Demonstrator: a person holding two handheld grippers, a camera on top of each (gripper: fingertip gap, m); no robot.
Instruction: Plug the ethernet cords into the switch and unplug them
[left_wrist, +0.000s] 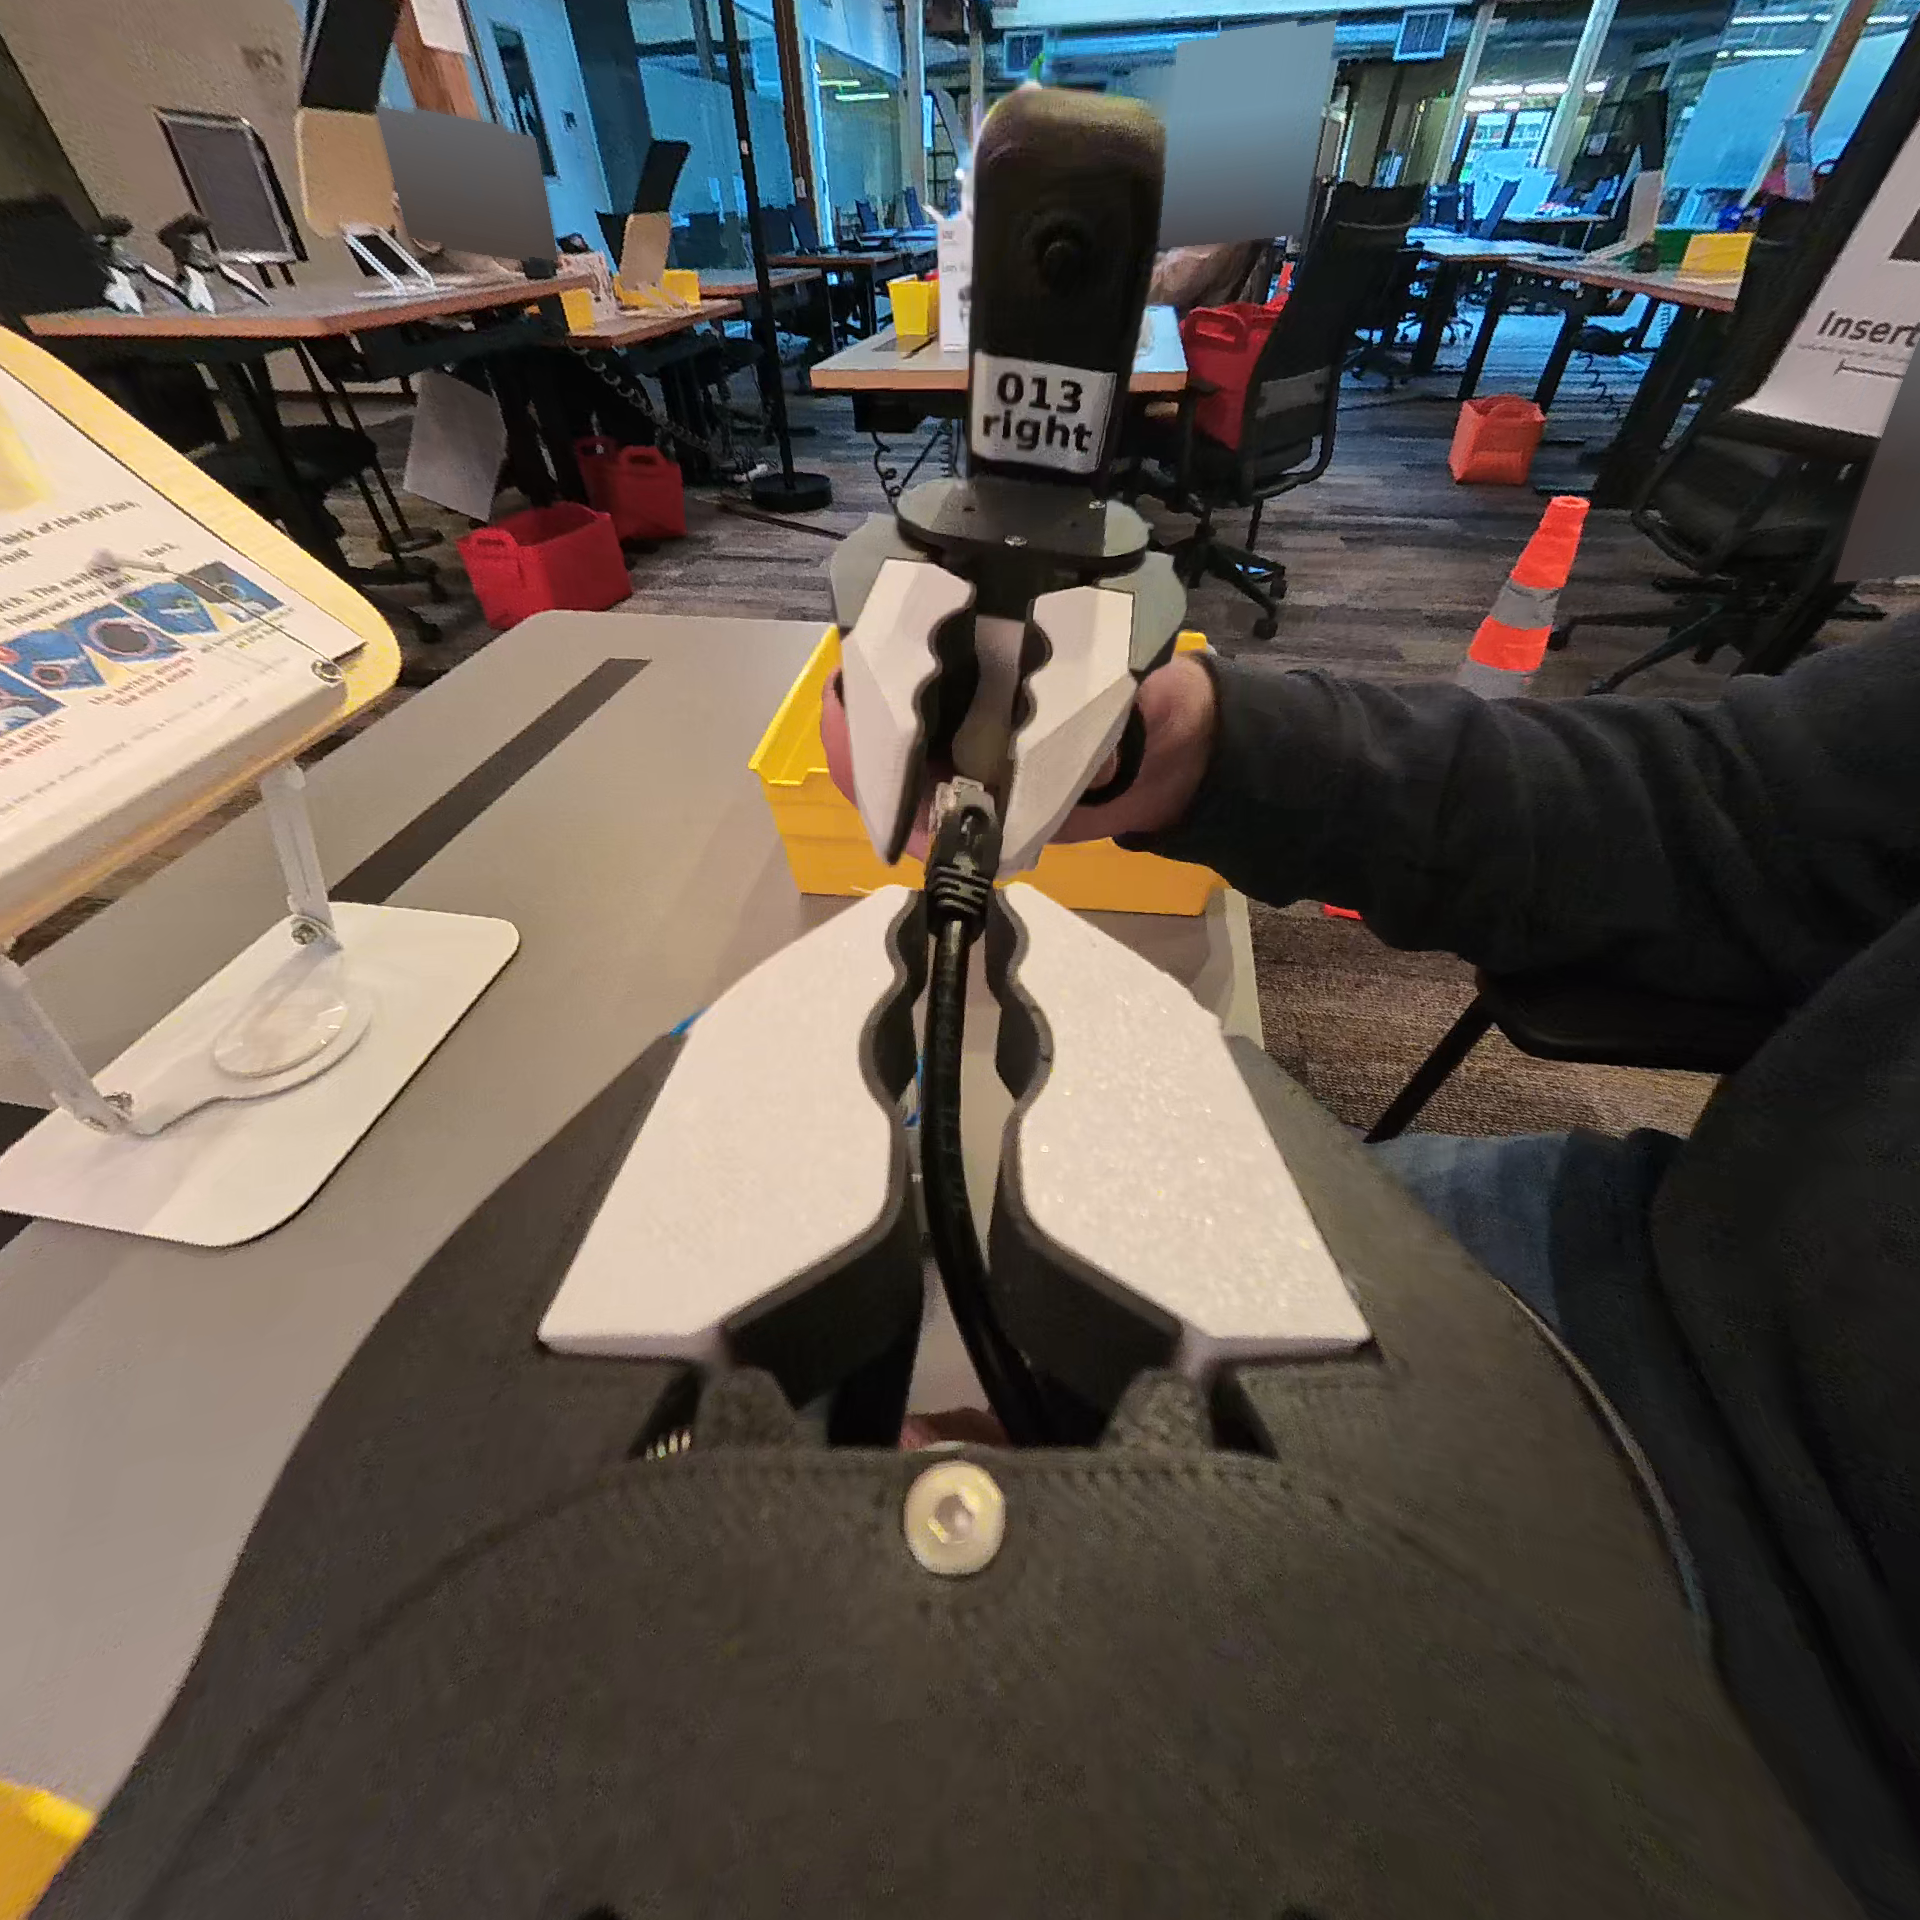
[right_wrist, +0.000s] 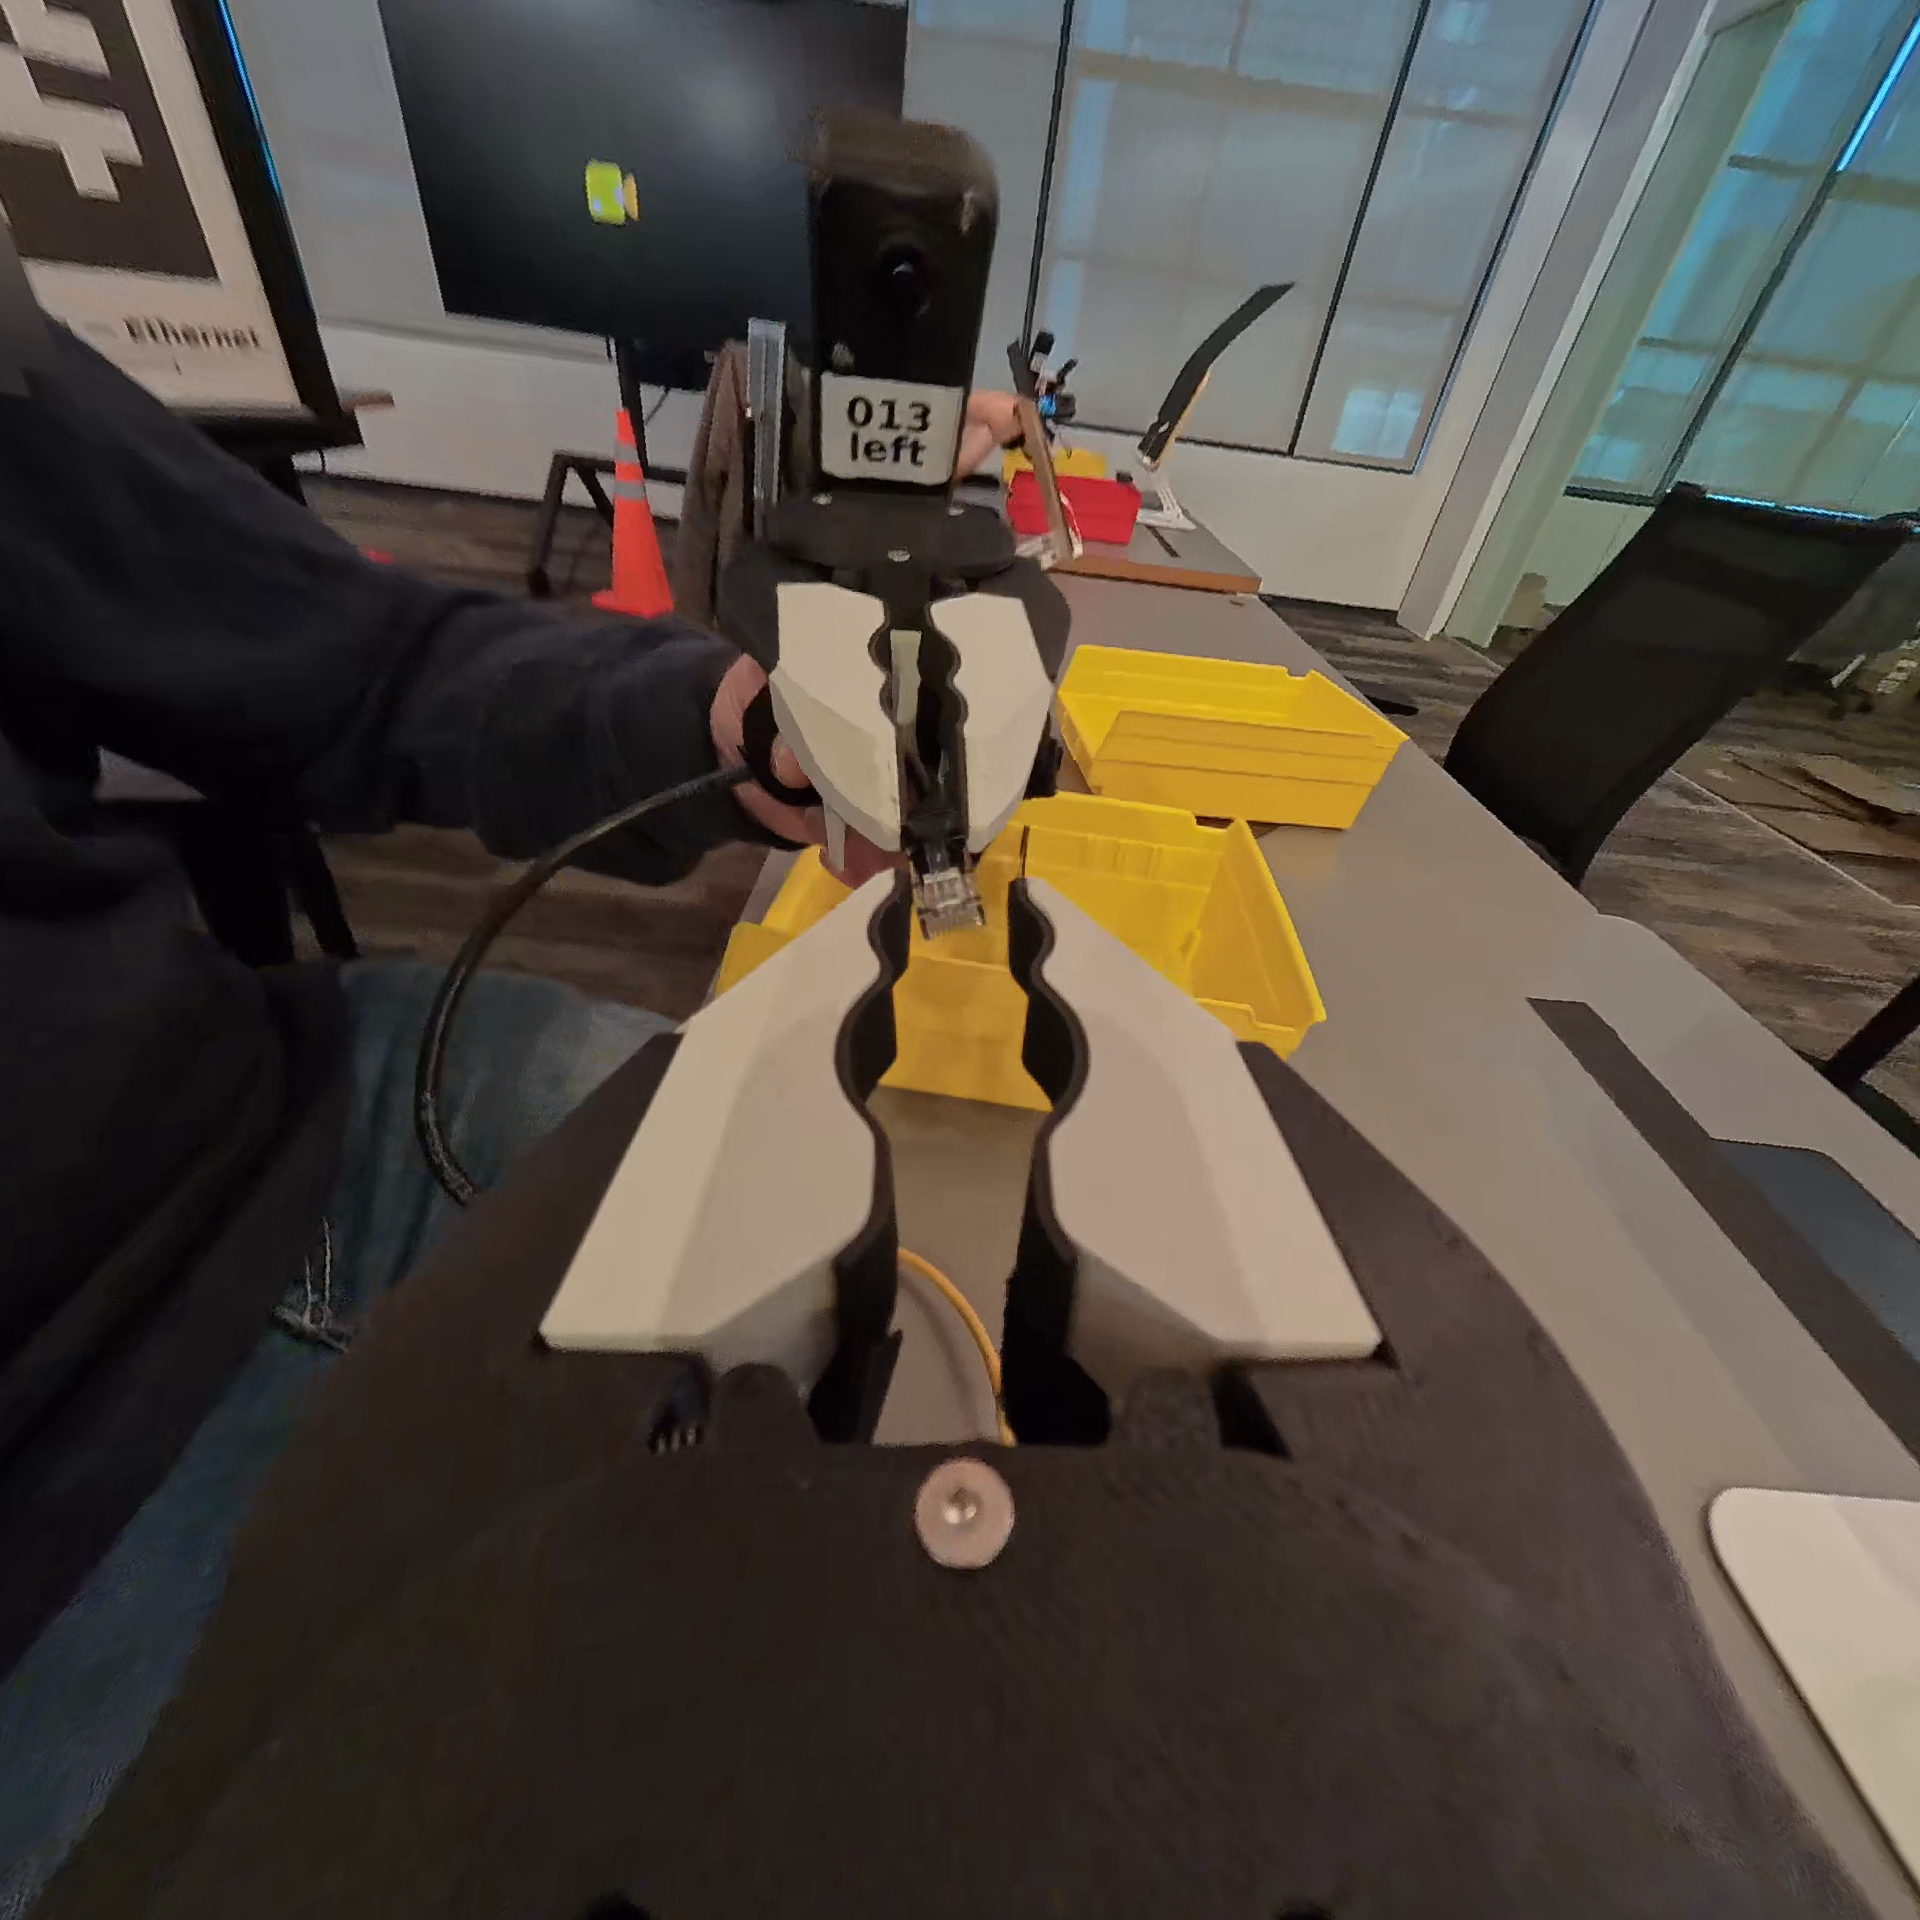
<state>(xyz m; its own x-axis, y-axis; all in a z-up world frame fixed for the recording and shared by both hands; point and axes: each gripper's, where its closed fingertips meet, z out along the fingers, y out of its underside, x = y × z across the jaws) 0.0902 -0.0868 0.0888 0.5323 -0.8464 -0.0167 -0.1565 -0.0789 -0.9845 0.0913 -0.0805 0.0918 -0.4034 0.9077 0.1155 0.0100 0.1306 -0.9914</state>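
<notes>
Black cord (left_wrist: 951, 1091) ran up between the fingers of the left hand-held gripper (left_wrist: 958, 896), pinched at the strain-relief boot near the tips, with the clear plug (left_wrist: 954, 802) sticking out beyond them. In the right wrist view the same plug (right_wrist: 945, 899) pointed into the gap of the right hand-held gripper (right_wrist: 961, 902), whose fingers stood spread and held nothing; the plug sat between the tips without clearly touching either one. Behind the left hand-held gripper (right_wrist: 914, 821) the cord (right_wrist: 488, 956) looped out and down in an arc toward the person's lap. Both hand-held grippers faced each other tip to tip, raised above the tabletop (left_wrist: 582, 831). From the left wrist view, the right hand-held gripper (left_wrist: 951, 831) hung just ahead, its fingers parted around the plug, gripped by a hand (left_wrist: 1164, 748) in a dark sleeve.

Beneath the right hand-held gripper's fingers a yellow cable (right_wrist: 971, 1340) lay curved on the grey tabletop (right_wrist: 1455, 935). Beyond its tips stood yellow bins (right_wrist: 1226, 935), one just under the plug and another farther back. In the left wrist view one yellow bin (left_wrist: 831, 821) sat behind the right hand-held gripper, and a tilted instruction sheet on a stand (left_wrist: 156, 675) stood off to the left. No switch could be made out in either view.
</notes>
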